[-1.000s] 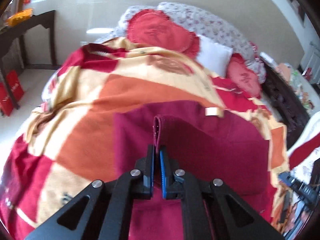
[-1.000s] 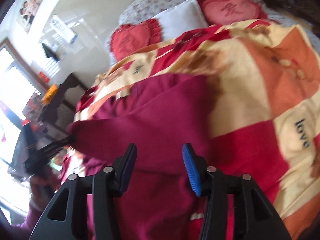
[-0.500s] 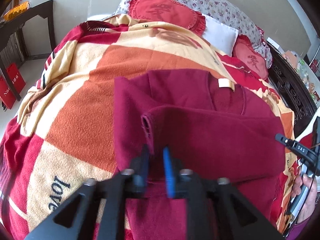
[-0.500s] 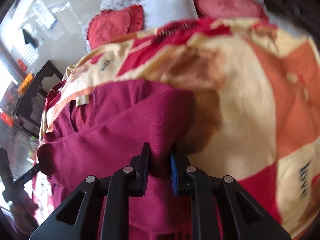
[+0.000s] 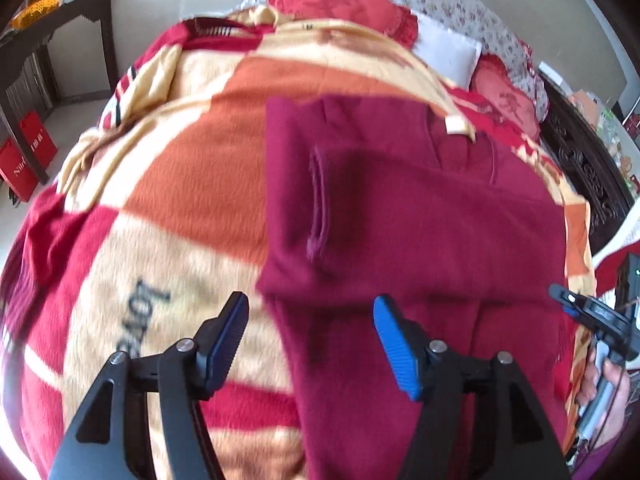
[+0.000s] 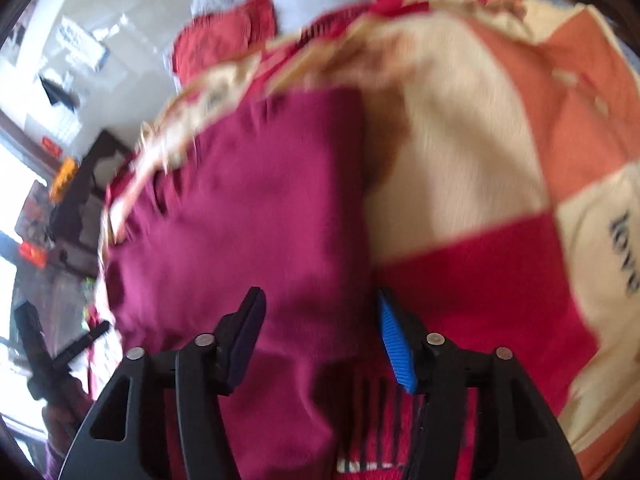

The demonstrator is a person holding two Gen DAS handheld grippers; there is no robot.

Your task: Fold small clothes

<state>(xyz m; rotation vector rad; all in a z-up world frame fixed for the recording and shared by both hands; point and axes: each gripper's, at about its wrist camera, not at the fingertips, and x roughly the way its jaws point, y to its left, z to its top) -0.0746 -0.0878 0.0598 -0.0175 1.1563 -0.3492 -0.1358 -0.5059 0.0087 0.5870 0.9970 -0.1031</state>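
Observation:
A maroon long-sleeved top (image 5: 432, 232) lies flat on the bed's checked blanket (image 5: 192, 200). One sleeve is folded across its body, and the cuff (image 5: 318, 204) lies near the top's left edge. My left gripper (image 5: 310, 334) is open and empty just in front of that edge. In the right wrist view the top (image 6: 256, 216) is blurred. My right gripper (image 6: 320, 332) is open and empty over the top's right edge. The other gripper (image 5: 588, 312) shows at the right rim of the left wrist view.
Red heart-shaped cushions (image 5: 336, 4) and a white pillow (image 5: 448, 52) lie at the head of the bed. A dark wooden table (image 5: 52, 36) and red bags (image 5: 28, 156) stand to the left. A carved dark headboard (image 5: 580, 160) runs along the right.
Both grippers have opened and let go of the top. The sleeve now lies folded across the body, and both grippers have pulled back a little.

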